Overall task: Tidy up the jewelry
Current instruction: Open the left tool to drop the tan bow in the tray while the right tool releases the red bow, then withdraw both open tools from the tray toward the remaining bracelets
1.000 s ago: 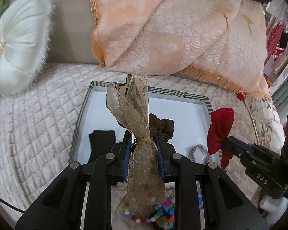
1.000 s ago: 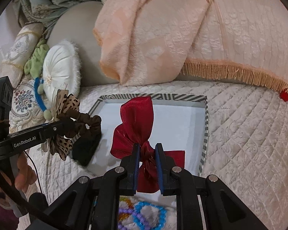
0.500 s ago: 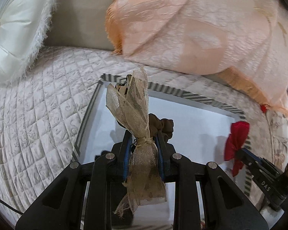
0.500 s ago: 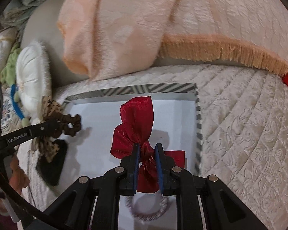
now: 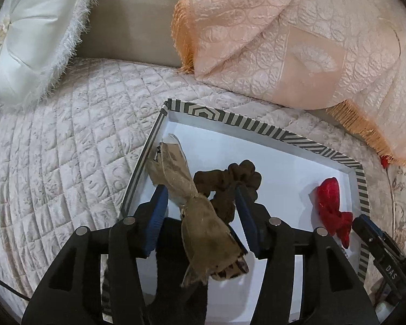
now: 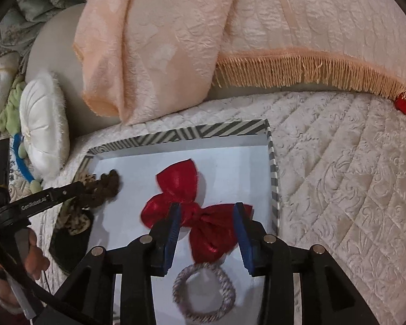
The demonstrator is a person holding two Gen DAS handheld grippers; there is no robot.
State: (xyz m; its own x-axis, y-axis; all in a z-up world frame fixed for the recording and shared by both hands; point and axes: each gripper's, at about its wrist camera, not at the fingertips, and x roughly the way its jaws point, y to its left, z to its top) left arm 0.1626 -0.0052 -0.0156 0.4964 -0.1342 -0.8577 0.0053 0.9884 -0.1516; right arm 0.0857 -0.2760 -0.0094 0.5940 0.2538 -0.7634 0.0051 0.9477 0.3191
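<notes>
A white tray with a striped rim (image 5: 230, 119) (image 6: 176, 138) sits on the quilted bed. My left gripper (image 5: 200, 205) hangs over its left end, jaws opening. A tan mesh bow (image 5: 203, 233) joined to a brown scrunchie (image 5: 241, 178) lies loose between them, and no pad presses on it. My right gripper (image 6: 207, 216) is over the tray's right side, jaws opening too. A red satin bow (image 6: 181, 181) (image 5: 330, 200) rests on the tray floor between its blue pads (image 6: 173, 222). The right wrist view shows the left gripper (image 6: 78, 189) beside the scrunchie (image 6: 105, 187).
A grey woven hair tie (image 6: 203, 292) lies in the tray just below the red bow. A black item (image 6: 67, 241) sits at the tray's left end. A peach fringed blanket (image 5: 284, 40) and a white round cushion (image 5: 32, 32) lie behind. A person's hand (image 6: 32, 254) holds the left gripper.
Both grippers have sunk toward the tray and spread their jaws. The tan bow and the red bow, upright in the grips before, now lie tipped over on the tray floor.
</notes>
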